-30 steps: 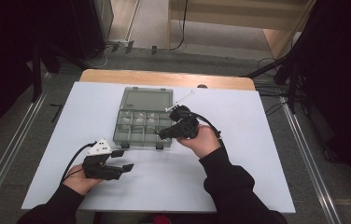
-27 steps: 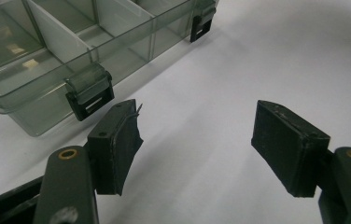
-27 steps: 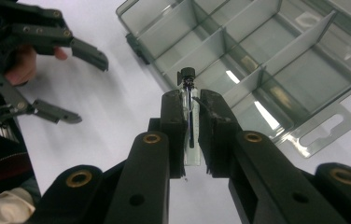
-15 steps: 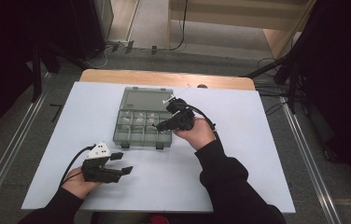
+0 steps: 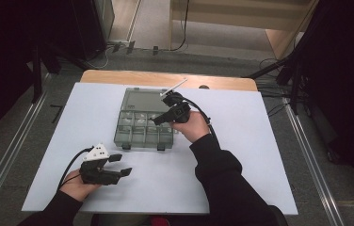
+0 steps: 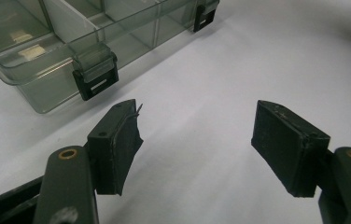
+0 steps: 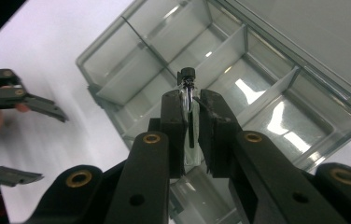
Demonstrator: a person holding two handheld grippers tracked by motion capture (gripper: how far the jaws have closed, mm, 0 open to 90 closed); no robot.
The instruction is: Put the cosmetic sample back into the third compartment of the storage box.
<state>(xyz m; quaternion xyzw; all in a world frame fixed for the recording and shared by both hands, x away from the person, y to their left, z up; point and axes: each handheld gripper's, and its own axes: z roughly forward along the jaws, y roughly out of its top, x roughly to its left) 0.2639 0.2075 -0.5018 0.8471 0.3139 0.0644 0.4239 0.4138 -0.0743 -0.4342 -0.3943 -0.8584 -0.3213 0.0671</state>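
The table (image 5: 260, 155) lay white under both your hands. The box (image 5: 140, 136), a clear grey organizer with its lid (image 5: 149, 100) folded back flat, sat ahead of your left claw (image 5: 123, 165) and directly below your right claw (image 5: 158, 120). In the left gripper view the box's near wall (image 6: 47, 88) and two black latches stood just beyond the left jaw, apart from it. Your left claw rested low at the table with its jaws spread wide and nothing between them; bare table showed in the gap. Your right claw hung above the box's middle compartments, pointing toward your left claw, which lay well apart from it. Its jaws were clamped on the vial (image 7: 190, 121), a small clear glass one with a black cap (image 7: 186, 73). The vial stood lengthwise between the pads, its cap poking out past the fingertips and its glass body pinched on both sides, above the dividers (image 7: 220, 51) and not touching them.
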